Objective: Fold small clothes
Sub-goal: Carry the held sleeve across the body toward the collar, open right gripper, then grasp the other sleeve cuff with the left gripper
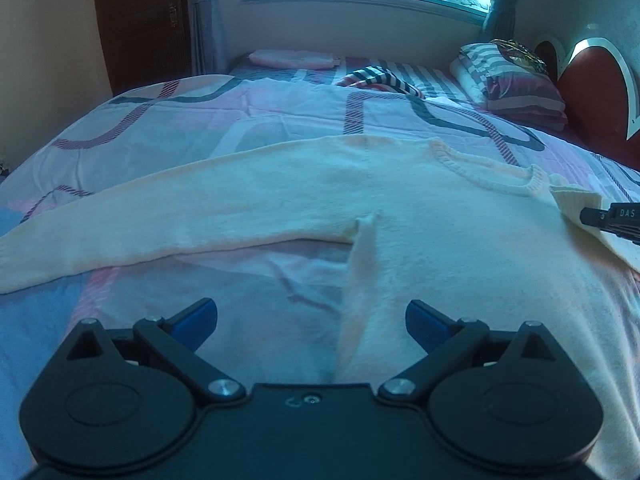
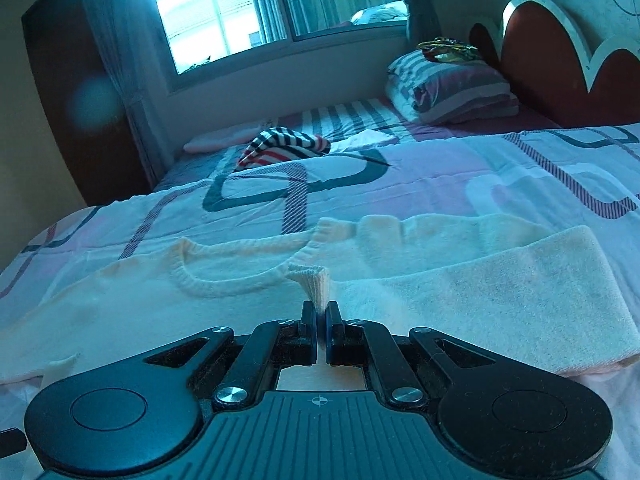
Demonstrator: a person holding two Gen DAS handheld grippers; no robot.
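A cream knitted sweater (image 1: 320, 196) lies flat on the bed, its left sleeve (image 1: 120, 232) stretched out to the left and its ribbed neckline (image 1: 492, 176) at the right. My left gripper (image 1: 311, 322) is open and empty just above the sweater's side edge below the armpit. My right gripper (image 2: 320, 318) is shut on the ribbed cuff (image 2: 316, 280) of the right sleeve (image 2: 500, 292), which is folded in over the sweater's body (image 2: 140, 312). The right gripper's tip also shows at the right edge of the left wrist view (image 1: 612, 220).
The patterned bedspread (image 1: 200, 124) covers the bed. A striped garment (image 2: 284, 146) and a pink folded item (image 1: 296, 58) lie at the far side under the window. Striped pillows (image 2: 452, 88) lean by the red headboard (image 2: 544, 60). A dark wardrobe (image 1: 140, 20) stands far left.
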